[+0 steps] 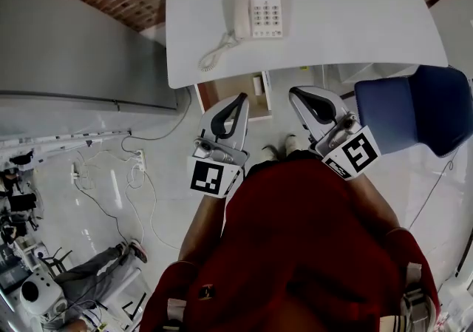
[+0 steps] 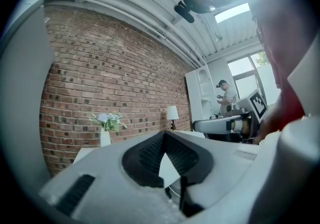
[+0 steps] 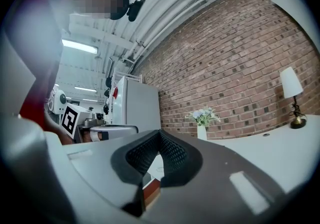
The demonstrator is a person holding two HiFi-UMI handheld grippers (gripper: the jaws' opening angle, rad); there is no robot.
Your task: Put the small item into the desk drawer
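Observation:
A white desk [image 1: 332,27] stands in front of me, and under its front edge a wooden drawer [image 1: 214,92] is pulled open. A small pale item [image 1: 257,86] shows inside the drawer; I cannot make out what it is. My left gripper [image 1: 242,97] hangs just in front of the drawer, shut and empty. My right gripper [image 1: 294,92] hangs beside it on the right, also shut with nothing held. In the left gripper view the left gripper [image 2: 164,134] has its black pads meeting at the tips, and so does the right gripper [image 3: 160,133] in the right gripper view.
A white telephone [image 1: 258,10] with a coiled cord sits on the desk. A blue chair [image 1: 414,109] stands at the right and a grey cabinet [image 1: 74,49] at the left. Cables [image 1: 126,183] trail over the floor. A vase of flowers [image 2: 105,127] and a lamp [image 2: 172,114] stand by the brick wall.

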